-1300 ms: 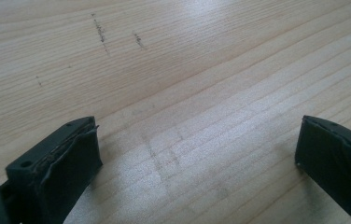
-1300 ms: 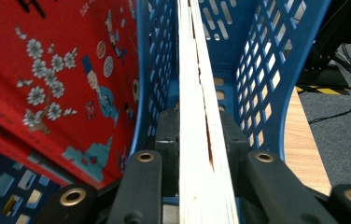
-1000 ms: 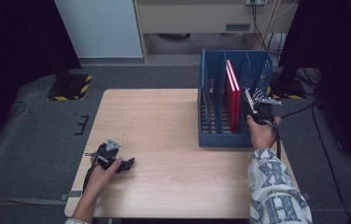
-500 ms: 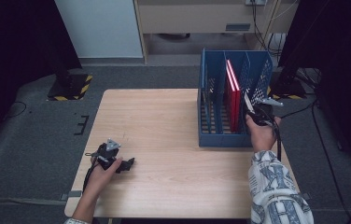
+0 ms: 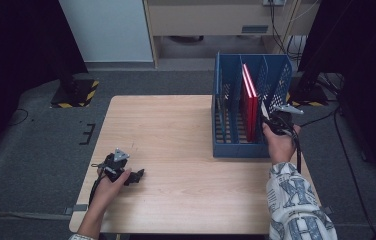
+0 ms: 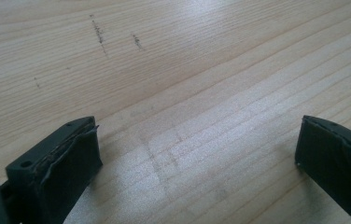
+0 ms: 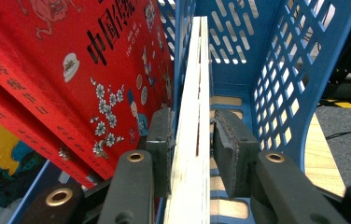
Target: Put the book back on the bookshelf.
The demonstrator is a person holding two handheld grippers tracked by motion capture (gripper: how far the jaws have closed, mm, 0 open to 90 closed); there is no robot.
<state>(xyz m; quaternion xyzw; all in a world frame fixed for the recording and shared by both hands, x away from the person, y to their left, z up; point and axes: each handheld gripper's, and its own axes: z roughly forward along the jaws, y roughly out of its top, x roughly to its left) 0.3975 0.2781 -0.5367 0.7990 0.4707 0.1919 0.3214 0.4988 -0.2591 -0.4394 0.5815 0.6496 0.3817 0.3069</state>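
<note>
A blue slotted rack stands at the table's right side with red books upright in it. My right gripper reaches into the rack from the right. Its jaws straddle a thin pale book that stands on edge beside a red book. The jaws have just been opening: the left pad lies along the book, and a thin gap shows at the right pad. My left gripper rests open at the table's front left, with bare wood between its jaws.
The rack's perforated blue wall closes in on the right of my right gripper. The wooden table stretches between the two hands. Dark floor and cables surround the table, and a cabinet stands beyond it.
</note>
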